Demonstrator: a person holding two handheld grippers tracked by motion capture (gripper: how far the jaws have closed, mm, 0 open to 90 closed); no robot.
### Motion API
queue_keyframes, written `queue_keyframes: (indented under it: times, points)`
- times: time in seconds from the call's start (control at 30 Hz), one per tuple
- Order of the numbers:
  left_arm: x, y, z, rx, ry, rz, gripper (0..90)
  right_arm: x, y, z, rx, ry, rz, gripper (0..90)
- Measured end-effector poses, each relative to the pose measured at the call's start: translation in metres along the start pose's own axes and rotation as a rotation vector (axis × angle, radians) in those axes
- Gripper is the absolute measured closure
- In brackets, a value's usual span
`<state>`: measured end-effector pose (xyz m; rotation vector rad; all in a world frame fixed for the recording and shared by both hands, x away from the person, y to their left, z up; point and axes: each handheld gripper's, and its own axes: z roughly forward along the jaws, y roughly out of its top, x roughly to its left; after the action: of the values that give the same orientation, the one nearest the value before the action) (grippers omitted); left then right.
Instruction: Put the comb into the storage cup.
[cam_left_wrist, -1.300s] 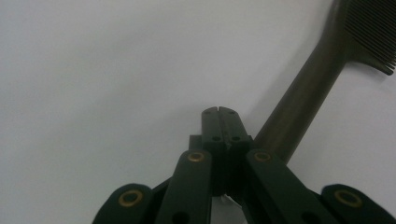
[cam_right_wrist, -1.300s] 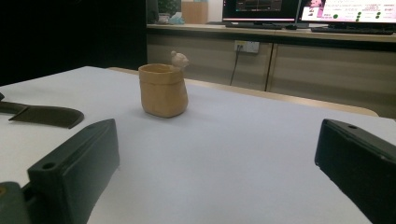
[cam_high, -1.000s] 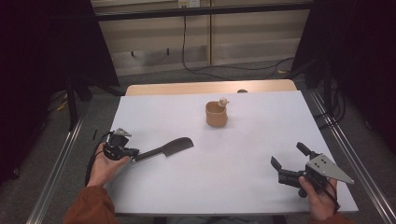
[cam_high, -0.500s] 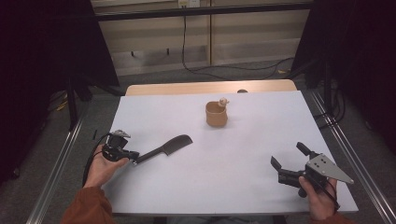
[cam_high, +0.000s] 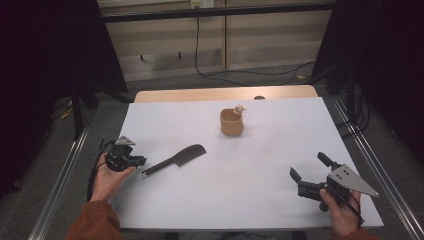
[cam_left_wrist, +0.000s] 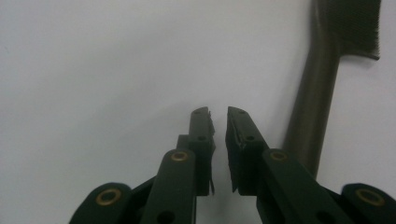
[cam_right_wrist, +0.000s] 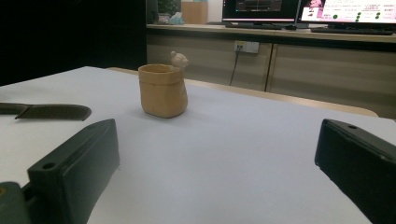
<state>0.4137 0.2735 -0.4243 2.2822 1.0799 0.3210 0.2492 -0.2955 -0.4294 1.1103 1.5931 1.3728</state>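
White covering spreads over the table (cam_high: 260, 195), with a strip of bare wood showing along its far edge and dark curtains to either side of the room. At the left edge of the table, the person's left hand (cam_high: 107, 172) holds the left gripper (cam_high: 134, 161) low over the surface, pointing right. Its jaws stand nearly together, only a thin slit between them, and nothing sits in that slit. Just beside it lies a dark comb (cam_high: 175, 159), handle end nearest the gripper's tips and toothed head angled away toward the table's middle; in the left gripper view the comb's handle (cam_left_wrist: 313, 126) runs alongside the right-hand jaw, apart from it, not gripped. Farther back, near the middle, stands a small tan cup (cam_high: 232, 122) with a little figure on its rim, upright. At the near right corner the right hand (cam_high: 340, 210) holds the right gripper (cam_high: 310, 172), jaws spread wide and empty, well apart from the cup (cam_right_wrist: 163, 91) it faces.
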Motion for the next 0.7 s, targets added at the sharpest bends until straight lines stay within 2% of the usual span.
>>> queue_keyframes:
  times: [0.03,0.07,0.13,0.17,0.23,0.27,0.3,0.33,0.37,0.43,0.47,0.57,0.6,0.67,0.7]
  points:
    - [0.0,0.0,-0.001,-0.011,0.002,0.002,78.9,0.0,0.0,0.0,0.0,0.0,0.0,0.0]
    - [0.0,0.001,-0.003,-0.033,0.023,0.018,72.8,0.0,0.0,0.0,-0.001,0.001,0.0,0.0]
    - [-0.001,0.001,-0.004,-0.04,0.027,0.021,70.8,0.0,0.0,0.0,0.0,0.001,0.001,0.0]
    - [-0.001,0.002,-0.005,-0.06,0.026,0.014,61.2,0.0,0.0,0.0,0.0,0.001,0.0,0.0]
    - [-0.002,0.003,-0.006,-0.061,0.029,0.013,52.9,0.0,0.0,0.0,0.0,0.002,-0.001,0.0]
    - [-0.003,0.004,-0.007,-0.09,0.048,0.006,45.5,0.0,0.0,0.0,0.001,0.003,-0.001,0.0]
    - [-0.003,0.004,-0.007,-0.09,0.048,0.006,37.2,0.0,0.0,0.0,0.001,0.003,-0.001,0.0]
    - [-0.003,0.005,-0.009,-0.106,0.059,-0.011,37.2,0.0,0.0,0.0,-0.001,0.003,0.0,0.0]
    - [-0.002,0.006,-0.012,-0.136,0.06,-0.028,20.8,0.0,0.0,0.0,0.0,0.004,0.0,0.0]
    - [-0.001,0.006,-0.014,-0.153,0.063,-0.033,18.1,0.0,0.0,0.0,0.0,0.005,0.001,0.0]
    - [0.0,0.006,-0.018,-0.187,0.057,-0.05,9.9,0.0,0.0,0.0,0.001,0.003,-0.001,0.0]
    - [0.001,0.005,-0.021,-0.209,0.048,-0.052,4.9,0.0,0.0,0.0,0.0,0.002,0.003,0.0]
    - [0.001,0.005,-0.023,-0.215,0.041,-0.032,4.9,0.0,0.0,0.0,-0.001,0.003,0.004,0.0]
    - [0.0,0.006,-0.025,-0.225,0.035,-0.027,4.6,0.0,0.0,0.0,0.001,0.003,0.005,0.0]
    - [-0.001,0.008,-0.026,-0.247,-0.001,-0.016,4.1,0.0,0.0,0.0,0.0,0.004,0.002,0.0]
